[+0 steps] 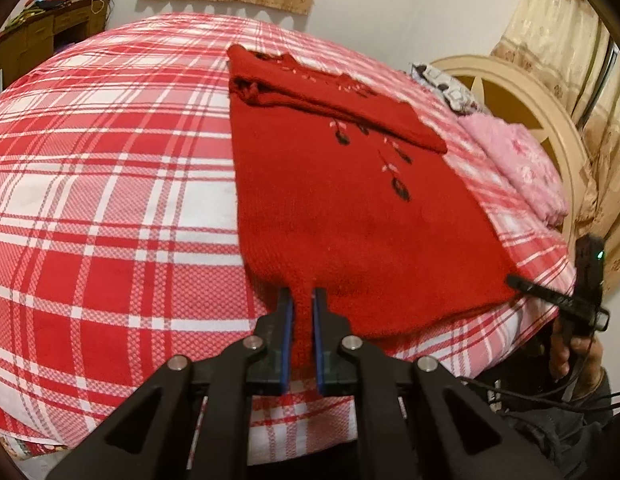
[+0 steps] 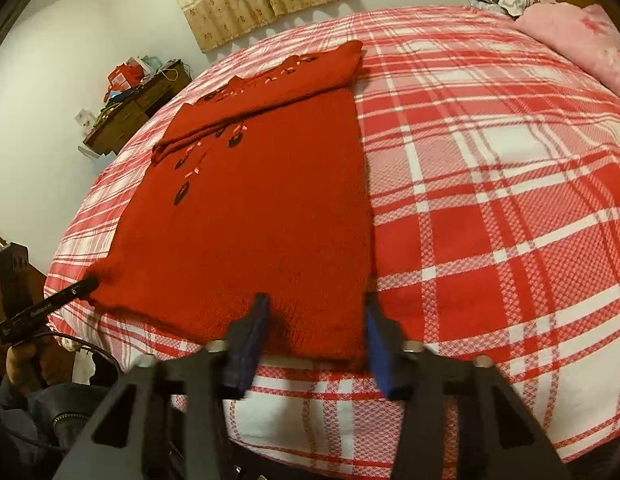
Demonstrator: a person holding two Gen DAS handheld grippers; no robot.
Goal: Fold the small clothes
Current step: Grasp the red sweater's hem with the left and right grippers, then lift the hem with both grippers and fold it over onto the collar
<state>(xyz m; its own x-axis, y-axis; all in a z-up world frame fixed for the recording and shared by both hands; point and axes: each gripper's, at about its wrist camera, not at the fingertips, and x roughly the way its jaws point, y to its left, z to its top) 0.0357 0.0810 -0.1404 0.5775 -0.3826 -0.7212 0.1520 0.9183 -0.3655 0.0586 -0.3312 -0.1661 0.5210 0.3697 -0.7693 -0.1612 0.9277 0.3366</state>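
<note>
- A wooden desk (image 1: 38, 36) with clutter on top stands against the wall at the far left.
- A red-and-white plaid bedspread (image 1: 110, 160) covers the bed.
- The red knitted sweater (image 1: 349, 220) lies flat on the bedspread. Its hem is at the near edge of the bed, and 1 sleeve is folded across the chest over the embroidered leaves.
- The left gripper (image 1: 302, 294) has its 2 blue pads pressed together on a pinch of the hem at the sweater's left corner.
- In its own view, the right gripper (image 2: 315, 304) has its 2 fingers spread over the hem's right corner. 1 pad is on the knit and the other at its side edge. The view is blurred, so they seem not to squeeze the fabric.
- A pink pillow (image 1: 521, 160) lies by the cream headboard (image 1: 509, 92) at the right.
</note>
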